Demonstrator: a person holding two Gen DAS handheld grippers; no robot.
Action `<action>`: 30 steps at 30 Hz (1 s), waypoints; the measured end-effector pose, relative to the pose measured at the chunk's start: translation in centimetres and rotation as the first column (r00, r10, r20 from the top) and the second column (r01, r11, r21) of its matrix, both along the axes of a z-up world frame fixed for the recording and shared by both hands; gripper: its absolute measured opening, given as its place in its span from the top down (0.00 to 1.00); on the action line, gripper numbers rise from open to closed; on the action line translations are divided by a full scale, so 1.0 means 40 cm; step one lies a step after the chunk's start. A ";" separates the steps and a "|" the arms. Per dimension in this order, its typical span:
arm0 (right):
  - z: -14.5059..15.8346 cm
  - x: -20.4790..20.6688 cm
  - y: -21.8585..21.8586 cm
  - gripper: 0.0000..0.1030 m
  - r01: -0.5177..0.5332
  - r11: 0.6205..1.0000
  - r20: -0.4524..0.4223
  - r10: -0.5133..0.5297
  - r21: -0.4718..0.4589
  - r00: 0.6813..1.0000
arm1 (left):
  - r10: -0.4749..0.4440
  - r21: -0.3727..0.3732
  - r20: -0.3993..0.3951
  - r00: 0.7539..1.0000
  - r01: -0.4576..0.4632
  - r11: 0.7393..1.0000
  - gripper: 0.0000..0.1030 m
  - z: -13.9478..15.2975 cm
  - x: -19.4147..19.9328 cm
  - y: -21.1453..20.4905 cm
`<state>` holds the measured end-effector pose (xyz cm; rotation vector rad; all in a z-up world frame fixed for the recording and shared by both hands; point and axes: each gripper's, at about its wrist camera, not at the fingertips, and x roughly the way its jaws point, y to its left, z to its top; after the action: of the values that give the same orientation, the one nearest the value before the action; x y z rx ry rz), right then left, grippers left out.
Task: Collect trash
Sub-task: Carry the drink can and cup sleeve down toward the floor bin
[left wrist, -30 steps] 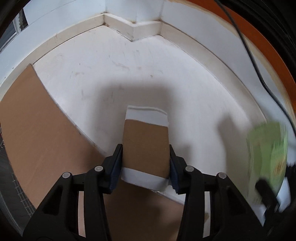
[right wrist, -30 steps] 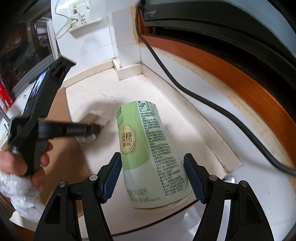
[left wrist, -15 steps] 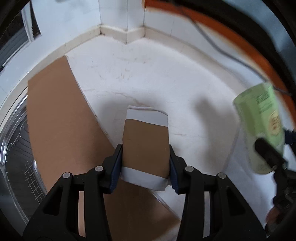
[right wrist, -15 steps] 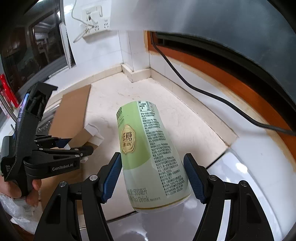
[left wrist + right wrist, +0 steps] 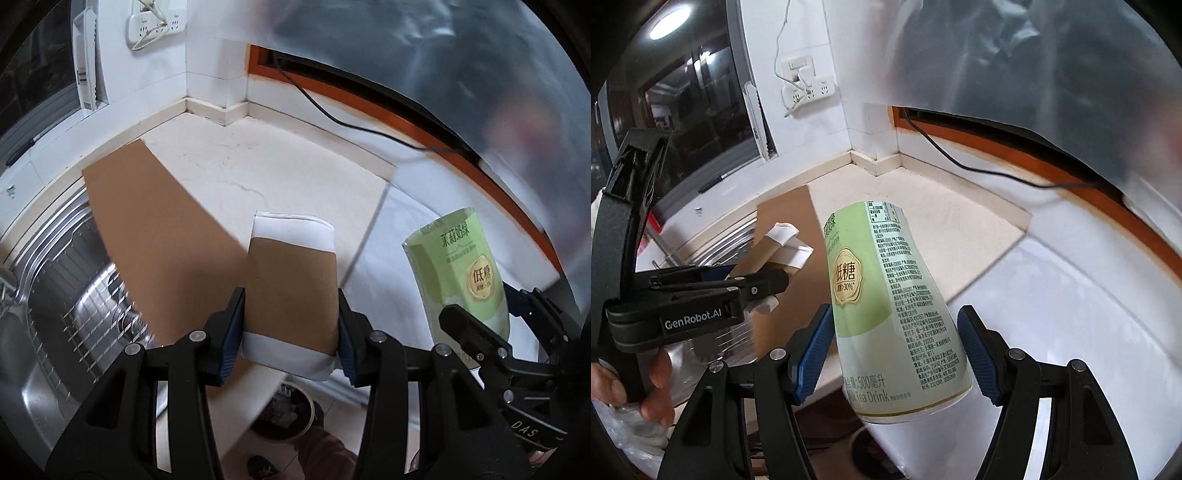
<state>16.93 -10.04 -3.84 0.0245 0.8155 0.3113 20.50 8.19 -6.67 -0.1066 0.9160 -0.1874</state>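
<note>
Since a second ago I've lifted both tongs off the desk (image 5: 288,166): left tongs (image 5: 290,325) stay clamped on the brown-and-white paper cup (image 5: 291,291), right tongs (image 5: 895,350) on the pale green tea bottle (image 5: 897,306); the steel sink (image 5: 55,295) now shows left.

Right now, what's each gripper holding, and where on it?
The left gripper clamps a flattened paper cup across its lower sides, at the brown sleeve. The right gripper grips a green tea bottle across its lower body.

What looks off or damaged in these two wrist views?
The paper cup in the left gripper is squashed flat, its white rim creased. The green milk tea bottle in the right gripper looks intact. A cardboard sheet overhangs the sink.
</note>
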 end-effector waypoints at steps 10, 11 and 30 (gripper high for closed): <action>-0.066 -0.332 0.015 0.34 0.049 0.999 -0.078 -0.048 0.012 0.996 | -0.063 0.000 -0.033 0.997 0.063 0.998 0.60 -0.084 -0.321 -0.009; -0.082 -0.349 0.019 0.34 0.048 0.999 -0.091 -0.047 0.007 0.995 | -0.064 0.002 -0.041 0.997 0.064 0.998 0.60 -0.096 -0.332 -0.013; -0.625 -0.458 0.007 0.33 0.009 1.000 -0.441 -0.019 -0.024 0.897 | -0.005 0.101 -0.295 0.956 0.037 0.994 0.60 -0.566 -0.407 -0.130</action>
<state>-1.41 -9.76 -28.83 0.0836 1.2707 0.2867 4.20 2.99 -29.32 -0.0265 1.2228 -0.1442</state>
